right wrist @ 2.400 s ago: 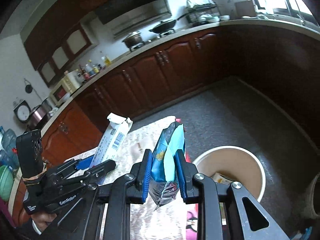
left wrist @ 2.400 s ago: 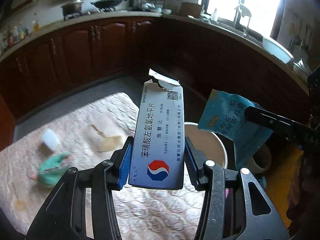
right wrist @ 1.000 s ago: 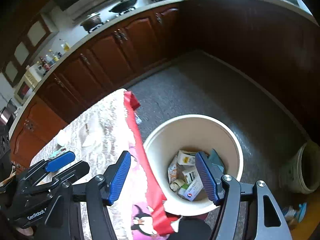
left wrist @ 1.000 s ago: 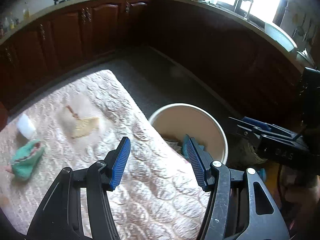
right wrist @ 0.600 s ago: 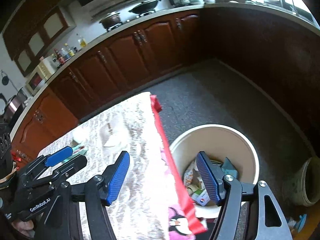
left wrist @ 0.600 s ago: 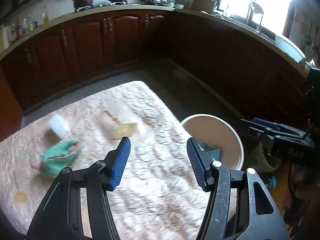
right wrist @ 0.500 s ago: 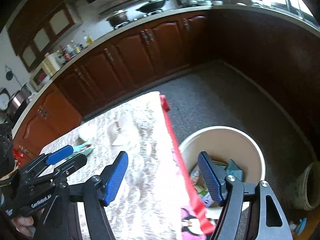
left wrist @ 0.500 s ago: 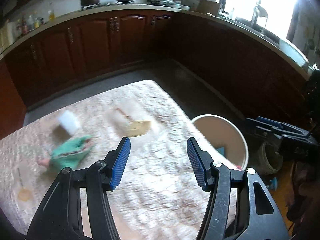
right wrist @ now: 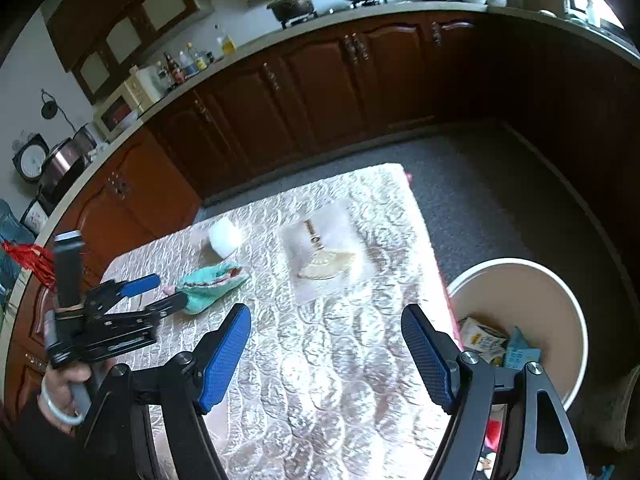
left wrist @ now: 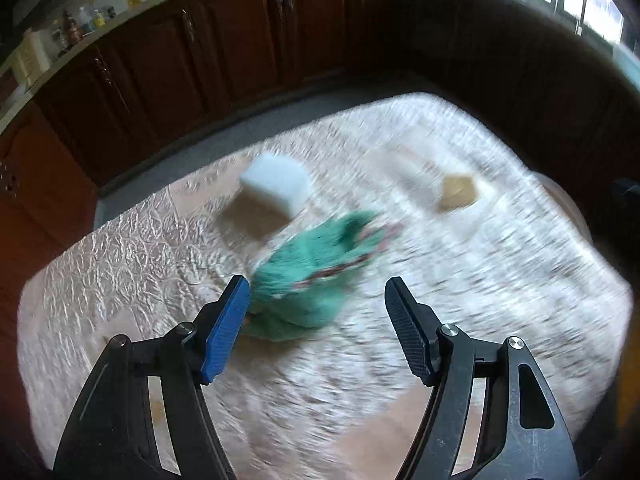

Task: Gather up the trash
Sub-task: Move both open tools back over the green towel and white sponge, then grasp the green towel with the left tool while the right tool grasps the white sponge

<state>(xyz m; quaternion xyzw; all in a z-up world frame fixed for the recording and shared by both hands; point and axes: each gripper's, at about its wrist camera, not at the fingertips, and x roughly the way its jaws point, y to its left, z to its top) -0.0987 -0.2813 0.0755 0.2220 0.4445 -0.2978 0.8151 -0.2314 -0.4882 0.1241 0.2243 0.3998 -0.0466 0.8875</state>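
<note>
- Opening wider, empty – left hand-held gripper [left wrist: 316, 330] swung from bin [right wrist: 560, 280] toward green wrapper [left wrist: 312, 276].
- Opening too, empty – right hand-held gripper [right wrist: 326, 354], box and packet already binned.

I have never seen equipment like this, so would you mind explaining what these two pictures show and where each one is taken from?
There is no robot here: a person carries a handheld two-finger gripper in each hand, and each has a wide-angle camera looking along its fingers. One picture comes from the left gripper, the other from the right gripper, which also shows the left one in the person's hand. Both sets of jaws are opening and hold nothing. On the cloth-covered table lie a crumpled green wrapper, a white block and a clear packet with something tan inside. Beside the table stands a bin with trash already in it. The left view is blurred.
</note>
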